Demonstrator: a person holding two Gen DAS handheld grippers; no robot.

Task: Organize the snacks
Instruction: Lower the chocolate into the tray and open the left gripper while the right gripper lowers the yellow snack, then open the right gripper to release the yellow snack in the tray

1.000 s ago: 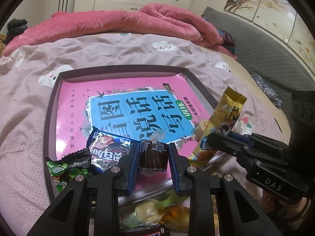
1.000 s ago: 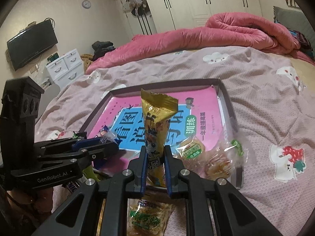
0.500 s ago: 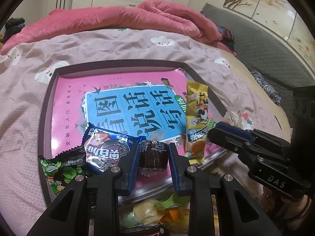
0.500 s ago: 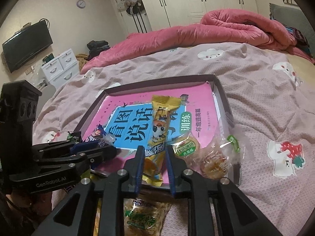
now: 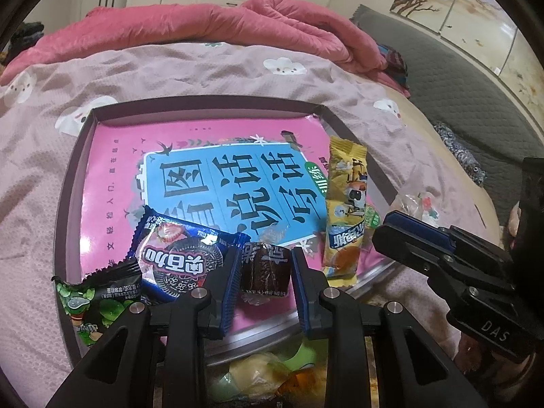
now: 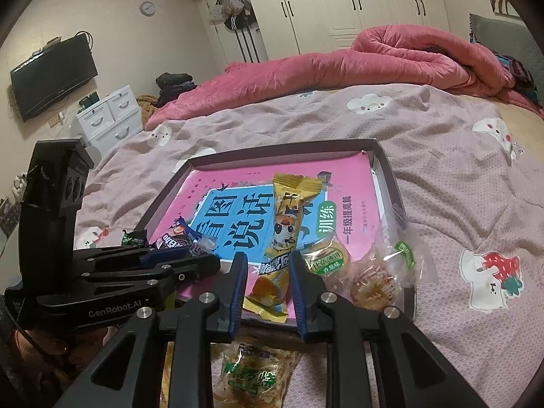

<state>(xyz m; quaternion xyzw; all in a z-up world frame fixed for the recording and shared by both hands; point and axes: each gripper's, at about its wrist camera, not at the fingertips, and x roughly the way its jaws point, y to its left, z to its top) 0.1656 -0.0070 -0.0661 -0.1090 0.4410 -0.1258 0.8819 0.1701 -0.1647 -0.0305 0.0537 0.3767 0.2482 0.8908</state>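
A dark tray (image 5: 64,183) with a pink and blue book in it lies on the bed. My left gripper (image 5: 265,268) is shut on a brown wrapped candy (image 5: 265,267) over the tray's near edge. A blue cookie packet (image 5: 180,258) and a green snack packet (image 5: 98,299) lie left of it. My right gripper (image 6: 267,273) is open around the lower end of a yellow snack bar (image 6: 289,217), which lies flat in the tray (image 6: 387,166); the bar also shows in the left wrist view (image 5: 346,210).
Clear-wrapped pastries (image 6: 374,272) sit at the tray's near right corner. More snack packets (image 6: 251,374) lie on the bed below the grippers. A pink quilt (image 6: 340,68) is heaped at the far side of the bed.
The right gripper lowered the upright yellow bar flat into the tray and opened its jaws. The left gripper still holds the brown candy in about the same place.
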